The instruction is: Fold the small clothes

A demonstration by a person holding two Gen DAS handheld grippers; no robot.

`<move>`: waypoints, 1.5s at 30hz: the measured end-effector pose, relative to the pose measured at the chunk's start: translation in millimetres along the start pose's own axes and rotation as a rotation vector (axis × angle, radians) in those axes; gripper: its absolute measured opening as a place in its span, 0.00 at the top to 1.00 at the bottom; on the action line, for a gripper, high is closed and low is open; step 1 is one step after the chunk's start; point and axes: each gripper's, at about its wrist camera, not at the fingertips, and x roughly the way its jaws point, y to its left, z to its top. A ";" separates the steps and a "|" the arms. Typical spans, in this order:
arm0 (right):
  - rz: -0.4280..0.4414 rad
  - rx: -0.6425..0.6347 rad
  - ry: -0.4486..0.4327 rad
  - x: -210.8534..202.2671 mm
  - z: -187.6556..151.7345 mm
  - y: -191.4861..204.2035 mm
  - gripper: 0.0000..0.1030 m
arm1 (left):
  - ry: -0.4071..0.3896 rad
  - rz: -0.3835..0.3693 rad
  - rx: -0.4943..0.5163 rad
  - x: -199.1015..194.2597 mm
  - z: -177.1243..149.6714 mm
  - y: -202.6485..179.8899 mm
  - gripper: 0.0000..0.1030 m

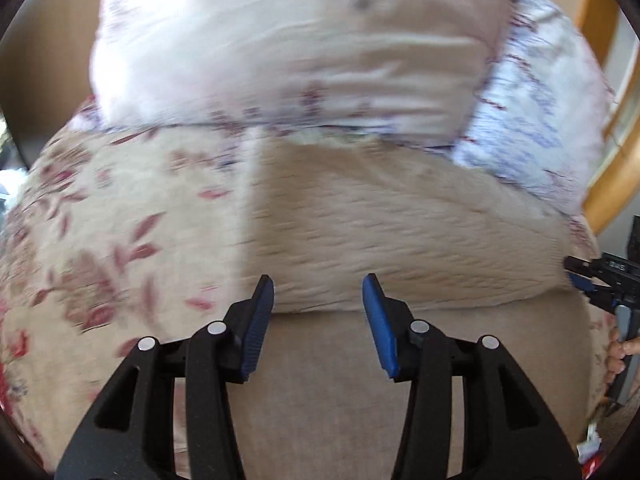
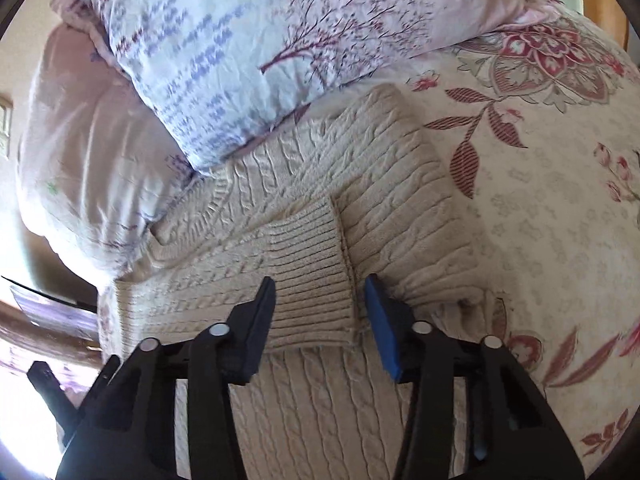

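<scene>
A cream cable-knit sweater (image 2: 304,216), thick and nubbly with a ribbed cuff (image 2: 312,280), lies on a matt quilted bedspread (image 2: 560,208) printed with red leaves. At the far end, two pillows (image 2: 248,64) in thin, creased printed cotton. The right gripper (image 2: 320,312) is matt black plastic with dull metal rivets and ribbed blue pads. Glossy varnished wood (image 1: 612,168) frames the bed.

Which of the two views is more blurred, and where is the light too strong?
The left wrist view is smeared by motion: the sweater and pillows lose their detail, only the left gripper stays sharp. The right wrist view is crisp, the sweater's knit reads clearly, but its lower left corner is blown out white. Both views bend at the edges.
</scene>
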 end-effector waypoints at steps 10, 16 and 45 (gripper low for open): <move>-0.010 -0.200 -0.282 -46.1 21.2 52.3 0.99 | 0.072 0.092 -0.039 11.9 -13.5 39.9 0.55; -0.143 -0.126 -0.147 -14.0 31.6 25.5 0.99 | 0.094 0.079 -0.043 20.1 -15.1 38.0 0.54; -0.246 -0.279 -0.091 29.4 16.3 53.2 0.83 | 0.100 0.099 0.025 29.7 -12.9 34.1 0.40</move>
